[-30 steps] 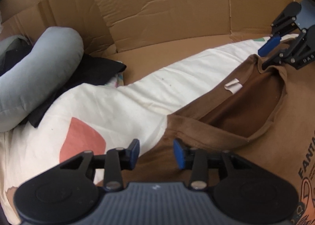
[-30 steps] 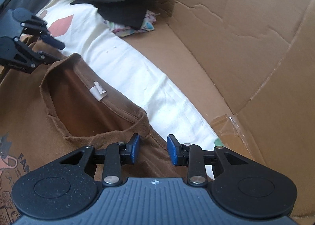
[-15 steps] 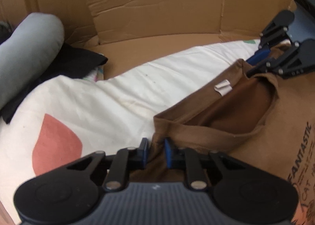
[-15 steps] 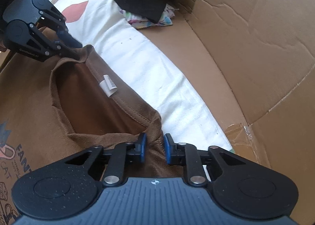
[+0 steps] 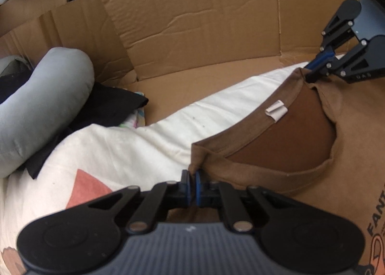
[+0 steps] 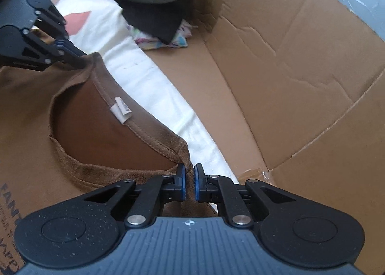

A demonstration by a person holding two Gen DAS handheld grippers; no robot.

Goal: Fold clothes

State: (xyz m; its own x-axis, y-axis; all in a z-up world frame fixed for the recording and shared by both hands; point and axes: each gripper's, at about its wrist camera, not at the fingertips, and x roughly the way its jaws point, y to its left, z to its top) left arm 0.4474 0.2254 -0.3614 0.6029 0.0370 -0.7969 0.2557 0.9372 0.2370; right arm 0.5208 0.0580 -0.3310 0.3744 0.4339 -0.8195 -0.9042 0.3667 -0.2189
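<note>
Both grippers are now pinching the brown shirt [image 5: 349,154], where a second ago their jaws were standing wide over it: the left gripper [image 5: 191,184] is clamping the collar corner at 6 o'clock in its own view, and the right gripper [image 6: 187,183] is clamping the opposite corner of the neckline at 6 o'clock in its view, cloth bunching up between the blue pads. The shirt is lying flat on a cream sheet [image 5: 144,145], its white tag [image 5: 275,111] showing inside the collar. The left view is showing the right gripper at 2 o'clock; the right view is showing the left one at 10 o'clock. Only the right view is catching a patterned cloth [image 6: 163,39] under the black garment [image 6: 154,22]. A cardboard box [image 5: 204,22] is holding everything, with a grey pillow [image 5: 43,106] at the far end.
</note>
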